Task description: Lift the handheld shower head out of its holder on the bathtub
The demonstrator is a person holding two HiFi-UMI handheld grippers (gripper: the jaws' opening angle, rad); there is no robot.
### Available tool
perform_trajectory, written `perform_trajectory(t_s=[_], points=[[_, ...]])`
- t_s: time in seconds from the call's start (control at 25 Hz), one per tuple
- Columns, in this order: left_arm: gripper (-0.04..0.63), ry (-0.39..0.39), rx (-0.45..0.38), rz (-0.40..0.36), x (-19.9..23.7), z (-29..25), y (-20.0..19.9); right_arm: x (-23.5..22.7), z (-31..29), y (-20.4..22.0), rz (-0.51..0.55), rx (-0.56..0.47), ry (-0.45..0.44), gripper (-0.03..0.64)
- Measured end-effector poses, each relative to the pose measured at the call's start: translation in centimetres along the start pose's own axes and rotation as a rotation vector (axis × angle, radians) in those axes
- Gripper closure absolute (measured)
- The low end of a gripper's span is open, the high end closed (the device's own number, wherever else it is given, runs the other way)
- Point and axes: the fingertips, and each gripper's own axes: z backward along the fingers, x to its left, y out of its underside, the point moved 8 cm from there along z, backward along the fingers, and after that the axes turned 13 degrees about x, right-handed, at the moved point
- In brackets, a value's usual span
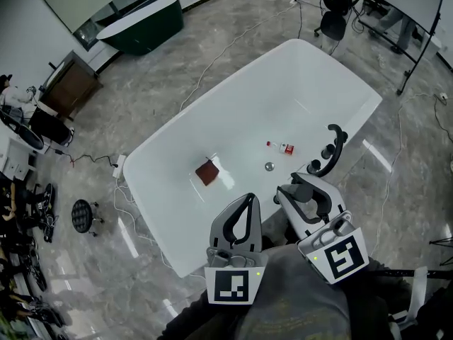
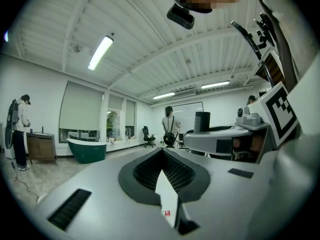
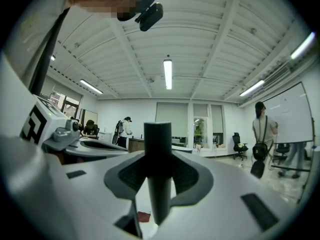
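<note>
One dark, curved shower head [image 1: 335, 149] sits clamped in the right claw [image 1: 306, 183].

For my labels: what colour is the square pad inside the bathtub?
The pad is reddish brown; clearest in the head view.

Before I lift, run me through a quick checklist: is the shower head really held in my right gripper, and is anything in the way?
1. Right gripper shut on the shower head: ok, its dark handle stands upright between the fingers.
2. Handle centred in the grip: ok.
3. Shower head clear of its holder: cannot tell.
4. Hose free: cannot tell, none visible.
5. Left gripper out of the way: ok, shut and empty.
6. Brown cloth and small bottle in the bathtub: ok, apart from the handle.
</note>
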Motion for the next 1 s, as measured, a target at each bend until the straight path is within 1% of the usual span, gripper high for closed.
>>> perform_trajectory(t_s=[0.24, 0.44, 0.6, 0.76, 0.88, 1.0], points=[[0.592, 0.049, 0.033, -0.001, -0.6, 1.1, 1.2, 0.9, 1.5, 0.5, -0.01, 0.006, 0.053, 0.483], [0.591, 0.052, 0.029, -0.001, -1.8, 2.6, 1.7, 2.1, 3.5, 0.1, 0.016, -0.036, 0.057, 0.483], [0.592, 0.047, 0.029, -0.017, -3.6, 3.6, 1.5, 2.3, 5.7, -1.0, 0.033, -0.098, 0.052, 0.483], [0.592, 0.026, 0.003, -0.019, -6.8, 5.2, 0.8, 2.7, 9.5, -1.4, 0.051, -0.143, 0.03, 0.483], [0.591, -0.007, 0.002, -0.014, -9.2, 7.1, 0.7, 3.3, 12.7, -1.1, 0.055, -0.17, 0.005, 0.483], [0.591, -0.043, -0.007, -0.01, -11.7, 9.3, 0.5, 3.8, 16.2, -0.5, 0.083, -0.185, -0.016, 0.483]])
